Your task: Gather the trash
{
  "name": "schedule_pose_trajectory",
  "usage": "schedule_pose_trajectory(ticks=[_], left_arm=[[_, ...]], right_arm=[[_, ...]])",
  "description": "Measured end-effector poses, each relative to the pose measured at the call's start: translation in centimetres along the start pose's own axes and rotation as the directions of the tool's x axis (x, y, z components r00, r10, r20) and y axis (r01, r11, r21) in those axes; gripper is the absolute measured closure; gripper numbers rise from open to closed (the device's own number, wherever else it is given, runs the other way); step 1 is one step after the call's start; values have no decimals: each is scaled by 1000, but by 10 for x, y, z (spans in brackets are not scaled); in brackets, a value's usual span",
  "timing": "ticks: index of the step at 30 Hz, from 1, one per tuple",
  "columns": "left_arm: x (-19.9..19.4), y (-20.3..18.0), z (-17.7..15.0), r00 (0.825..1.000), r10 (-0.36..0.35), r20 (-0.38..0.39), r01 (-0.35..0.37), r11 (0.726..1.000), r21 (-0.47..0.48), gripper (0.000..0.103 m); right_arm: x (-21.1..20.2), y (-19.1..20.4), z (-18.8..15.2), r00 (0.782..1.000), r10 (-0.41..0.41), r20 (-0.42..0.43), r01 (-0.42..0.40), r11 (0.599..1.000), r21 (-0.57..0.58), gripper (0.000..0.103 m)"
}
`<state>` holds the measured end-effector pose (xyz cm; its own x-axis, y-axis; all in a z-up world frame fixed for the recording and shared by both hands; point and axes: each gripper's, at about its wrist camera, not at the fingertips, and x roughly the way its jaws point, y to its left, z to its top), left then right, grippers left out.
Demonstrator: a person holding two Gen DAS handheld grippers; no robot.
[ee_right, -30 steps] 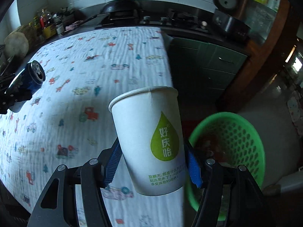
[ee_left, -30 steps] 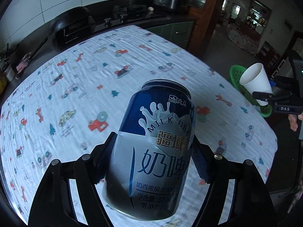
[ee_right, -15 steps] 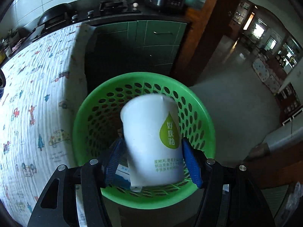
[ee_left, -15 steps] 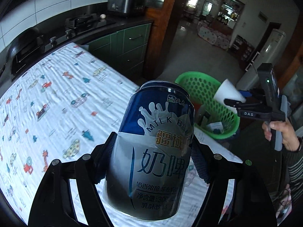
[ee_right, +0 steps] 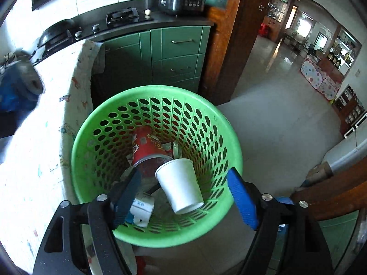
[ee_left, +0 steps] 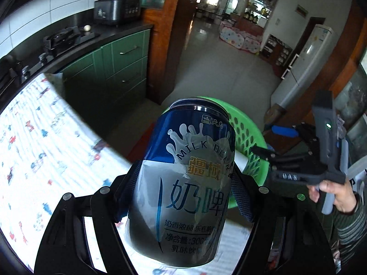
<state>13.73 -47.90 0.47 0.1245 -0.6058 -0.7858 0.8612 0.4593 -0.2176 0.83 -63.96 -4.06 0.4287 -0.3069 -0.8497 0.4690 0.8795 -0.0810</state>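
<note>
The green basket (ee_right: 229,142) now holds the white paper cup (ee_right: 181,184), which half a second ago sat between the right gripper's (ee_right: 183,197) fingers; those now stand wide apart above the basket's near rim, gripping nothing. One white cup lies beside one red cup (ee_right: 146,149). The left gripper (ee_left: 183,197) clamps one blue can (ee_left: 183,183) past the table's (ee_left: 34,149) edge.
</note>
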Motion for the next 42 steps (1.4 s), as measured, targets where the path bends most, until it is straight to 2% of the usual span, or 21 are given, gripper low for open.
schedule_pose_trajectory(ticks=[9,15,17,21,26,28,31,36,42], left_arm=[[48,-29,17,999,-12,-31,13,1000,21,31],[65,-33,23,999,-36,-32,36,999,4,30],[67,-37,19,999,-26,-34,26,1000,4,29],[65,-37,15,999,-50,-20,49,999,-8,29],[54,-44,10,1000,-19,-2,19,1000,23,25],[45,-43,7,1000,-8,17,8,1000,30,18],[28,-42,1,999,12,40,-13,999,37,16],[-2,-34,-18,993,80,87,-85,995,48,8],[-34,-6,-43,984,139,110,-139,990,-7,5]], right_arm=[[-26,-4,-24,999,12,41,-13,1000,3,23],[-37,-9,-34,998,32,61,-33,999,25,21],[-39,-10,-37,997,41,65,-43,999,32,21],[-42,-12,-44,996,49,68,-53,997,51,21],[-48,-5,-51,997,27,76,-30,999,40,21],[-53,0,-55,996,25,85,-29,999,38,18],[-62,10,-62,994,21,103,-24,999,32,18],[-76,30,-71,992,0,123,-2,1000,22,16],[-91,60,-80,988,1,154,-3,1000,11,14]])
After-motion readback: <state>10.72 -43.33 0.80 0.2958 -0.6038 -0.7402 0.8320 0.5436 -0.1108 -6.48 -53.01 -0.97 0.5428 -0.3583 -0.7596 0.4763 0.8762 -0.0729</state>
